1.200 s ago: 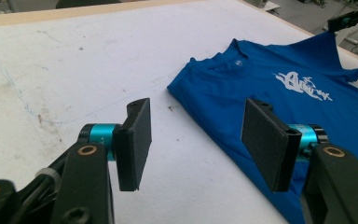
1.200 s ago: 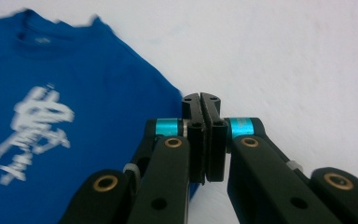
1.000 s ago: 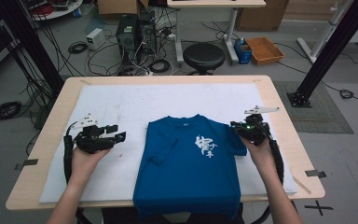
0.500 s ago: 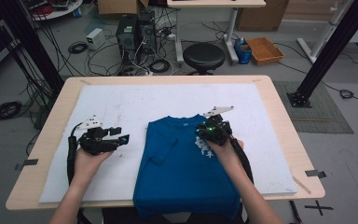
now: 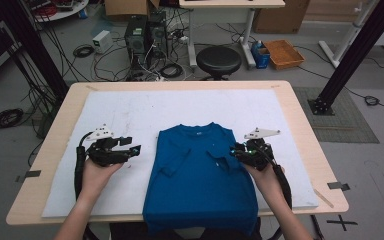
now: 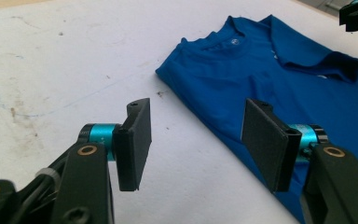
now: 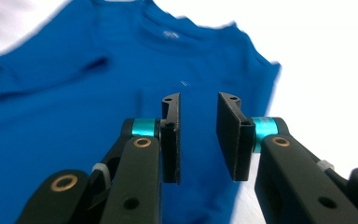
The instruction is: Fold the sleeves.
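A wooden table (image 5: 300, 115) covered by a white mat (image 5: 130, 115) stands in a workshop, with a black stool (image 5: 218, 60), computer towers (image 5: 142, 37) and loose cables on the floor behind it. A blue shirt (image 5: 200, 185) lies flat on the mat, collar away from the person, its hem hanging over the near edge of the table. Both sleeves are folded inward onto the chest.

The left gripper (image 5: 135, 150) hovers over bare mat just beside the shirt's left side, jaws wide apart and holding nothing; in the left gripper view (image 6: 196, 140) the shirt's folded edge runs under the right-hand jaw.

The right gripper (image 5: 236, 152) sits at the shirt's right edge, by the folded-in sleeve. Its jaws have just been opening and stand a narrow gap apart; in the right gripper view (image 7: 198, 140) no cloth lies between them, and the shirt lies below them.
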Available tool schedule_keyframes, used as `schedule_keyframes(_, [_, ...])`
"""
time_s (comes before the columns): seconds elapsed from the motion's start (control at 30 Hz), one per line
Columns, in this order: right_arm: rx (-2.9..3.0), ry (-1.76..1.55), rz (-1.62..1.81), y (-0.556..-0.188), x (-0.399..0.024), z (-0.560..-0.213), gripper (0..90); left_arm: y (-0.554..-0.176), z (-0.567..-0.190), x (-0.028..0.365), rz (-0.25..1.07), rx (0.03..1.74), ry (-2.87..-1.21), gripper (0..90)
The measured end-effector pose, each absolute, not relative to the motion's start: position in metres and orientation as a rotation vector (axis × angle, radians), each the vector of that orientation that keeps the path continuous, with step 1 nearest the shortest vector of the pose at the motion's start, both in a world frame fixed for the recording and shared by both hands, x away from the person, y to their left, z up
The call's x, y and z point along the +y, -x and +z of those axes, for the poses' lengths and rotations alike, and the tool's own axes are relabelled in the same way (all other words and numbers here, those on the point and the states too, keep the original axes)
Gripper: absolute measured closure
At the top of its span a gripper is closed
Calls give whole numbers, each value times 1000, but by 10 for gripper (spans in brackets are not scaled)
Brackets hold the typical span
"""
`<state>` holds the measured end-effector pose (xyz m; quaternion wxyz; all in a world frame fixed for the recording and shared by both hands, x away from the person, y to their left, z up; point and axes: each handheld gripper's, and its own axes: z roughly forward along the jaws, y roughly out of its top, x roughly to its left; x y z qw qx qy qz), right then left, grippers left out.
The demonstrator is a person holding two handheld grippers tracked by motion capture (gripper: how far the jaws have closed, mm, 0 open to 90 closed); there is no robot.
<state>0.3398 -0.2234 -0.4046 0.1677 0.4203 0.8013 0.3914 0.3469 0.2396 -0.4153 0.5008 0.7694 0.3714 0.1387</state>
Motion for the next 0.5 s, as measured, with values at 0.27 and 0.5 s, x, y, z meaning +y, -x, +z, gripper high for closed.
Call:
schedule_keyframes(0.27, [2350,-1123,950,-342,-212,-436,533,-347,-415,233,355,878,-1862,397])
schedule_keyframes(0.5, [2356,-1050,957,-339,-203,-434,463,-347,-412,226,355,862,-1865,393])
